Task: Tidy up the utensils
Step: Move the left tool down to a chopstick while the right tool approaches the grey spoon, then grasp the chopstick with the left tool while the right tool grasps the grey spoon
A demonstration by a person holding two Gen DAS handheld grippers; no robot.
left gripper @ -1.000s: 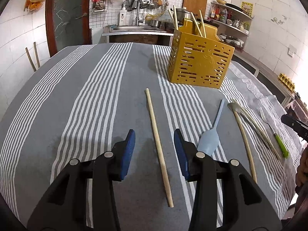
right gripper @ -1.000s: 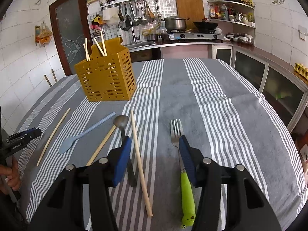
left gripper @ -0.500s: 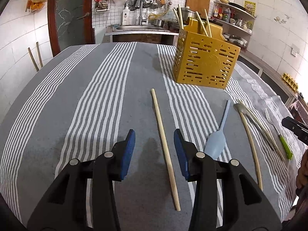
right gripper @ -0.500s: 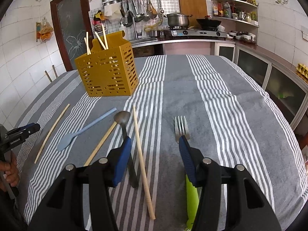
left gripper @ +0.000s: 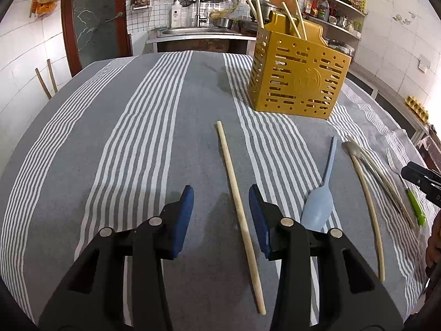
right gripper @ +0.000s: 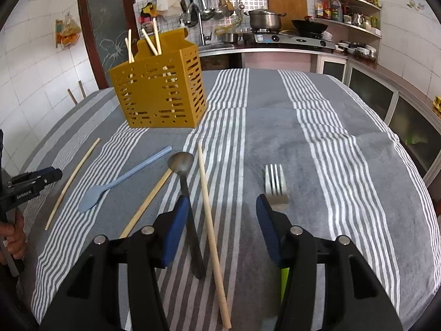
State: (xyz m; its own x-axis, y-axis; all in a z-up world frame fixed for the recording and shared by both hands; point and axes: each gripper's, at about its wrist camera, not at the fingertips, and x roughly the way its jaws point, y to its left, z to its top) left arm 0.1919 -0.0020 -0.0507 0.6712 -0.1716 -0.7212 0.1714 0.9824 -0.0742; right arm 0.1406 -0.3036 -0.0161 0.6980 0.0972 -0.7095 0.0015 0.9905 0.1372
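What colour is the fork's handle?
Bright green, seen best in the left wrist view, where the fork lies whole on the striped cloth.

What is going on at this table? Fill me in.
A person is sorting utensils into the yellow slotted holder, which already has a few chopsticks in it. Both grippers are open and empty. The left hand-held gripper hangs over a lone wooden chopstick on the striped tablecloth. The right hand-held gripper hovers above another chopstick, between a metal spoon and a green-handled fork. A blue spoon also lies loose.
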